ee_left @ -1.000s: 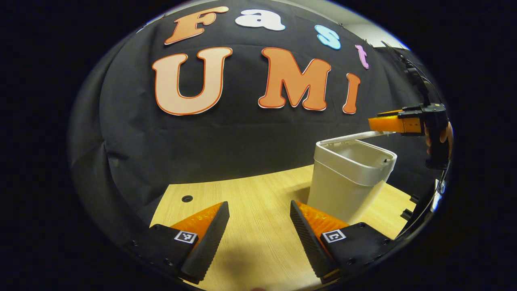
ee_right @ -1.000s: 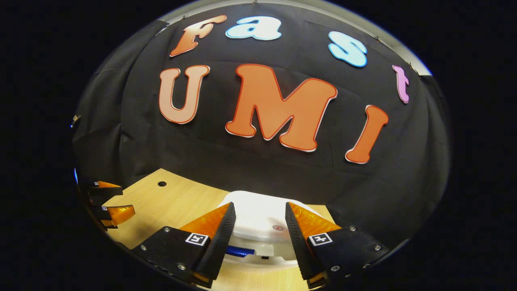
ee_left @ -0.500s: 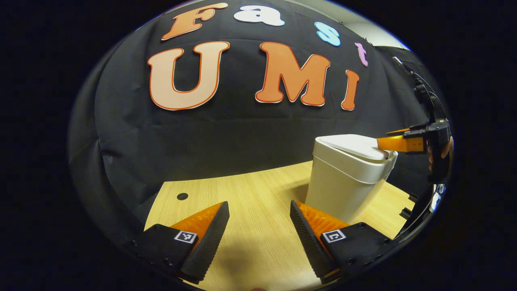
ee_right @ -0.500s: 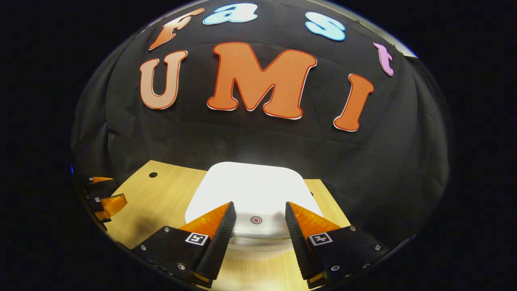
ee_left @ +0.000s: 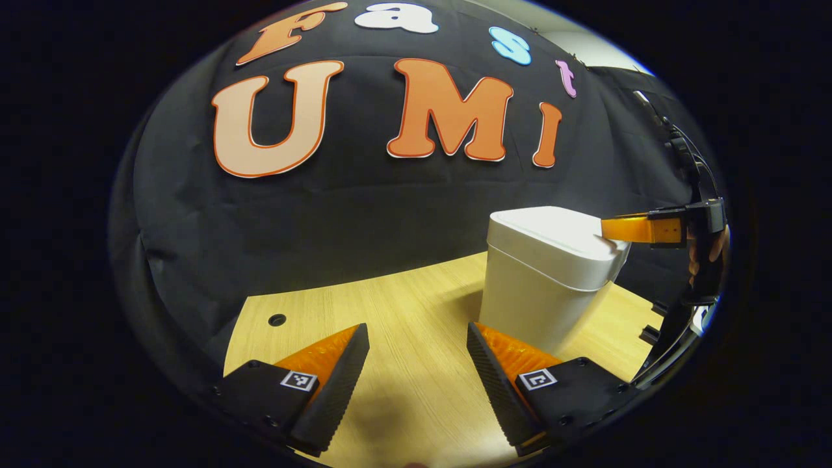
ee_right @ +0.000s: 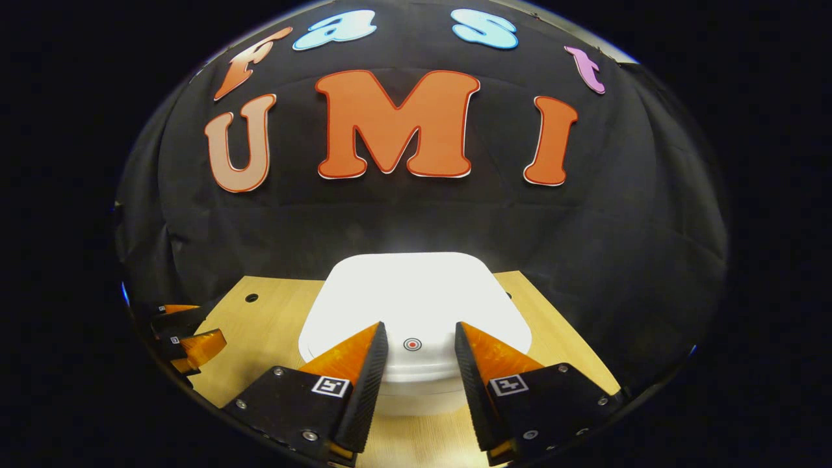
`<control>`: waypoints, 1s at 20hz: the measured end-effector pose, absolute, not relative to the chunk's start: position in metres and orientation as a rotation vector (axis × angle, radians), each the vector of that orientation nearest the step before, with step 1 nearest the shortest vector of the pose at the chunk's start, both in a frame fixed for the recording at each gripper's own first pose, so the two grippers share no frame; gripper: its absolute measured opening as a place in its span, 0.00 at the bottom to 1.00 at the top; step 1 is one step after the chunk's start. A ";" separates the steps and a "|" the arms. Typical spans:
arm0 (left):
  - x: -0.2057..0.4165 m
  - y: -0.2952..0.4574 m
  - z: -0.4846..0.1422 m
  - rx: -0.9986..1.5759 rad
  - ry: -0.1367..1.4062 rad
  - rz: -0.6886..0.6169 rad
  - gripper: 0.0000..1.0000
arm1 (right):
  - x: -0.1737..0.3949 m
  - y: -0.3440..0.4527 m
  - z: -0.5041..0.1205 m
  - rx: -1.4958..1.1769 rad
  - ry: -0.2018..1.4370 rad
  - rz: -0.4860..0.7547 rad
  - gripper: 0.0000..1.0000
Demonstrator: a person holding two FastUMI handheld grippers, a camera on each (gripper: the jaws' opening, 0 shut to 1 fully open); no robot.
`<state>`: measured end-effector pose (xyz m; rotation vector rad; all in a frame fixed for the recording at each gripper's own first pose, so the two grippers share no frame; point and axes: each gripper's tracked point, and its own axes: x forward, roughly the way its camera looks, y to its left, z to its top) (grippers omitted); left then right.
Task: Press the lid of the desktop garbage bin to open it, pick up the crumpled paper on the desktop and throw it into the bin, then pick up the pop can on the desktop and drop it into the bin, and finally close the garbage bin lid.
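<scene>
Lid [ee_left: 552,231] now pressed down flat, task finishing; right gripper [ee_right: 416,338] resting at 6 o'clock edge, jaws parted, grasping nothing; left gripper [ee_left: 416,344] idling, released

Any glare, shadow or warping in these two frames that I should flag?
Right gripper view: the bin lid is blown out to near-pure white, its surface detail lost. Left gripper view: the bin is evenly lit, with a soft shadow on the table beside it. Both views: fisheye bends the table's far edge.
</scene>
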<state>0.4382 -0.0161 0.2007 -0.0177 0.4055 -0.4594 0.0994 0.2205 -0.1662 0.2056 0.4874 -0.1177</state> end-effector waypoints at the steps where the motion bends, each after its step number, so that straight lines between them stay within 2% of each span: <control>1: 0.438 -0.017 0.201 -0.015 0.403 -0.463 0.96 | 0.100 0.220 -0.167 0.212 0.491 -0.122 0.58; 2: 0.439 -0.018 0.202 -0.014 0.398 -0.466 0.97 | 0.102 0.219 -0.167 0.220 0.492 -0.125 0.62; 4: 0.441 -0.019 0.203 -0.014 0.394 -0.468 0.94 | 0.101 0.220 -0.166 0.214 0.499 -0.119 0.61; 10: 0.446 -0.028 0.218 -0.032 0.363 -0.490 0.96 | 0.098 0.219 -0.160 0.190 0.419 -0.137 0.61; 11: 0.448 -0.029 0.223 -0.031 0.353 -0.492 0.94 | 0.097 0.217 -0.159 0.168 0.402 -0.151 0.66; 15: 0.452 -0.026 0.244 -0.024 0.302 -0.475 0.97 | 0.096 0.225 -0.150 0.063 0.353 -0.139 0.83; 17: 0.455 -0.020 0.257 -0.012 0.269 -0.449 0.94 | 0.099 0.233 -0.138 0.037 0.315 -0.108 0.86; 20: 0.456 -0.011 0.283 -0.018 0.218 -0.387 0.96 | 0.103 0.233 -0.125 -0.013 0.271 -0.084 0.92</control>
